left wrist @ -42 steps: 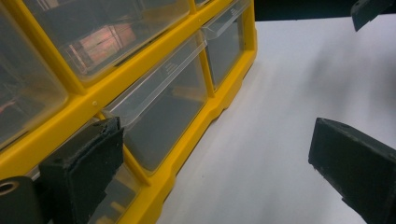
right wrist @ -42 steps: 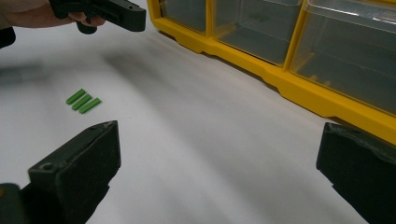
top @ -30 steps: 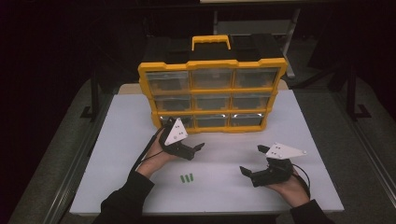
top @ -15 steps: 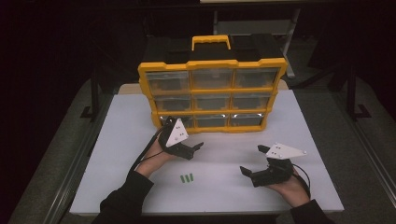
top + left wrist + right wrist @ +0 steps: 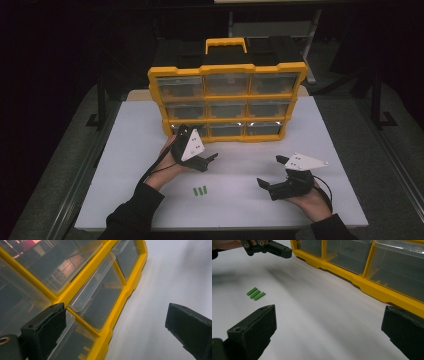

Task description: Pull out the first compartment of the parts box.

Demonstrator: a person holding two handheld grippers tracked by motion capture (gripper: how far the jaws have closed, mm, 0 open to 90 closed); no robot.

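High view is showing a white counter (image 5: 125, 165) carrying a yellow drawer organiser (image 5: 227, 100), which is standing upright toward the far edge, its carry handle at the top and nine clear drawers facing the person. All nine drawers are sitting in their bays; none is reading as pulled out.

The left gripper (image 5: 210, 161) is hovering just in front of the organiser's bottom-left drawer (image 5: 182, 131), with its fingers spread wide and nothing between them. In the left gripper view one finger (image 5: 46, 326) is sitting against or just short of that clear drawer front (image 5: 72, 345); contact cannot be confirmed. The other finger is hanging over bare counter.

The right gripper (image 5: 272, 175) is resting low near the near-right part of the counter, well apart from the organiser, fingers also spread wide and empty.

Three small green pieces (image 5: 199, 190) are lying side by side, touching or nearly so, toward the near edge, between the two grippers. The right gripper view is showing them (image 5: 256, 293) undisturbed on the bare surface.

Assessment: the work appears to be at an early stage. The left gripper is judged to be lining up on the bottom-left drawer, probably to open it. Nothing is grasped, the green pieces are not yet picked up, and opening, loading and closing all appear to be outstanding.
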